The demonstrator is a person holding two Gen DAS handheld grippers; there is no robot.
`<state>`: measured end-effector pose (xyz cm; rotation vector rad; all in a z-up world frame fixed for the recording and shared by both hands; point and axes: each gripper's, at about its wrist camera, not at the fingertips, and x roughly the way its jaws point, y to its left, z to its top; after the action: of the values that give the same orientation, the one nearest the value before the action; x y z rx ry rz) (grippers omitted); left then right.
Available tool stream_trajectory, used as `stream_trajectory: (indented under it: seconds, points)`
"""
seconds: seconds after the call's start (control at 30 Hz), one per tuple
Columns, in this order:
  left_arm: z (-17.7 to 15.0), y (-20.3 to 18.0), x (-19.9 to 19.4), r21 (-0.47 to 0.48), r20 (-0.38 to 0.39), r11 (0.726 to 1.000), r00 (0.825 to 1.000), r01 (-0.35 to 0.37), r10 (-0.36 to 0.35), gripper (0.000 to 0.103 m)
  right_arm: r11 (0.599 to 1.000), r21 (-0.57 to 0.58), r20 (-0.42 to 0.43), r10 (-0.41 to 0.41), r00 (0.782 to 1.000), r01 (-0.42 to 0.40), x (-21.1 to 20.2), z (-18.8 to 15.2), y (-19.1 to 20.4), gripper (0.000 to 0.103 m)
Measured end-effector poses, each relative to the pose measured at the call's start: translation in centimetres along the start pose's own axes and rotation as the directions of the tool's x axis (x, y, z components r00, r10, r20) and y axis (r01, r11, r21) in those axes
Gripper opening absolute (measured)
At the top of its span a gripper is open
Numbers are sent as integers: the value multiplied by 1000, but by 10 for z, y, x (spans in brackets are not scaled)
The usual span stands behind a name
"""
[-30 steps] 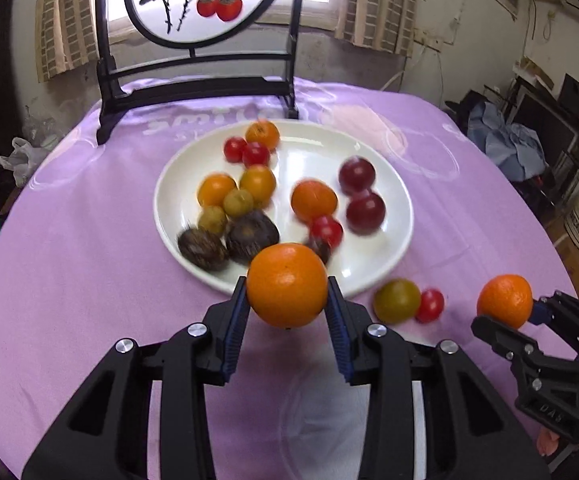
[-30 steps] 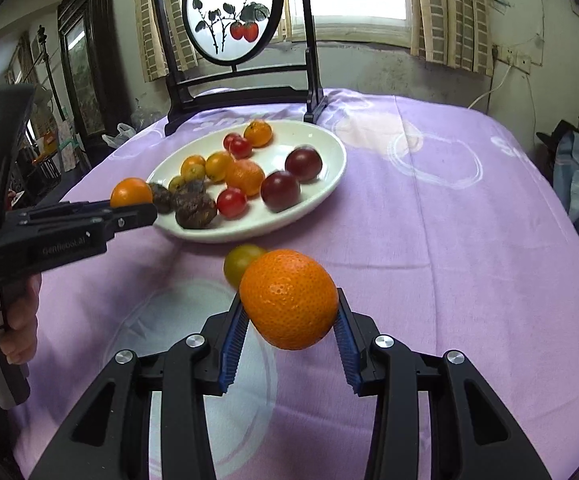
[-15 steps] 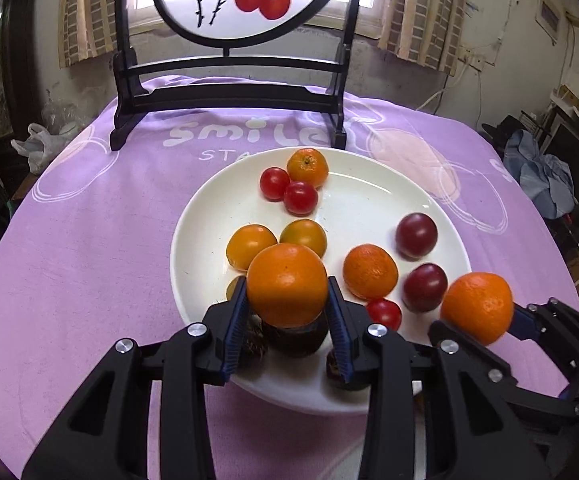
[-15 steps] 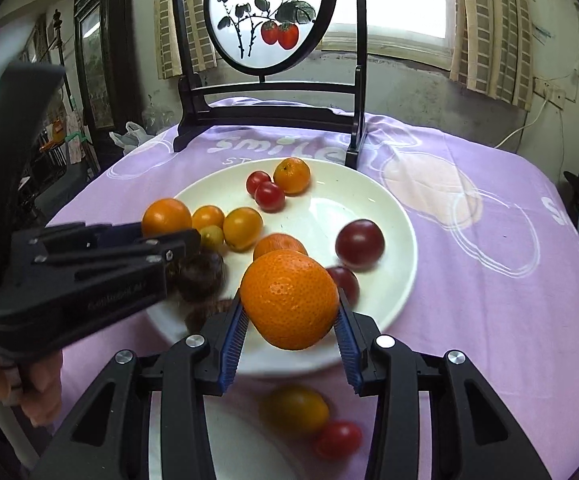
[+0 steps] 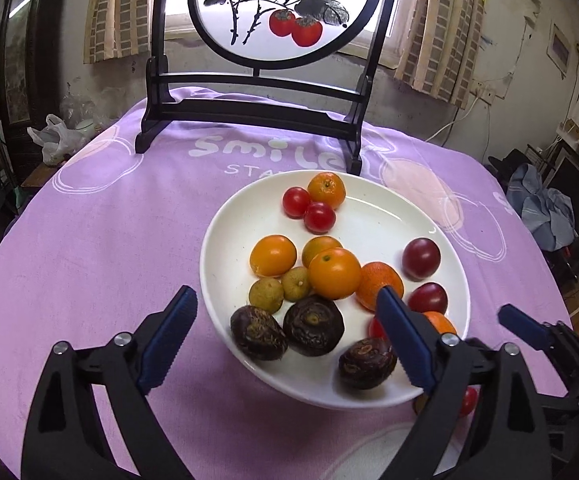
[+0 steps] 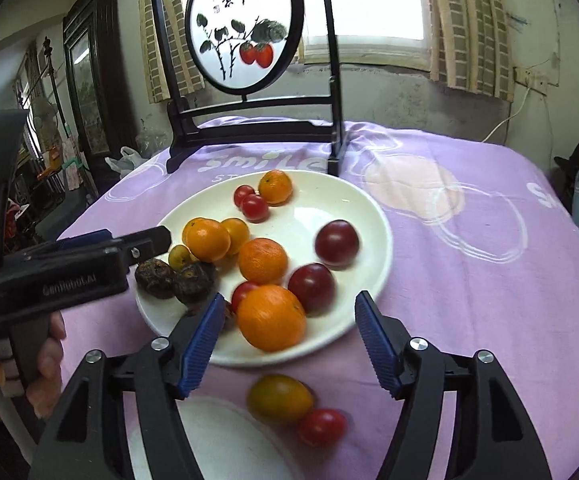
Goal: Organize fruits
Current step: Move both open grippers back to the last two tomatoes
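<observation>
Two grippers hang over one round white ceramic plate (image 5: 445,240) on the desk with the purple printed cloth (image 5: 109,240). The left gripper (image 5: 285,340) has just been opening; its blue-padded fingers (image 5: 169,336) stand wide apart with nothing between them, released over the plate's six o'clock edge. The smooth orange mandarin (image 5: 334,268) sits free near the plate's centre, touching a rougher orange tangerine (image 5: 377,284) at its four o'clock. Three dark brown wrinkled fruits (image 5: 313,324) lie along the plate's six o'clock rim, two small yellow-green fruits (image 5: 265,295) just beyond them. Two red cherry tomatoes (image 5: 319,217) and a small orange (image 5: 326,190) sit at twelve o'clock; two dark red plums (image 5: 421,258) at three o'clock.

The right gripper (image 6: 289,336) has likewise just been opening; its fingers (image 6: 377,340) are parted, and the big dimpled orange (image 6: 271,322) lies between them without touching either pad, resting at the plate's (image 6: 369,216) six o'clock rim. Off the plate, nearer the camera, a yellow-green tomato (image 6: 279,398) and a red cherry tomato (image 6: 321,426) lie touching on the cloth. A person's hand (image 6: 45,372) holds the left gripper's handle at nine o'clock.
</observation>
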<state>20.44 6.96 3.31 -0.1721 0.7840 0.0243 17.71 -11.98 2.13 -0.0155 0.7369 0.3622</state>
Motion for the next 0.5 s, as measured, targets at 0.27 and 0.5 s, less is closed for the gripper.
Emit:
stream_trajectory:
  seconds: [0.27,0.5]
  points:
    - [-18,-12,-11,30,-13,1000,1000,8,-8,93,998,49,-39,-31,999,33,-23,-39,-33,73]
    - [-48,-21,-21,76,-24,997,1000,-3,4,94,999,21,-76,-37,996,39,-22,-52,-30,73]
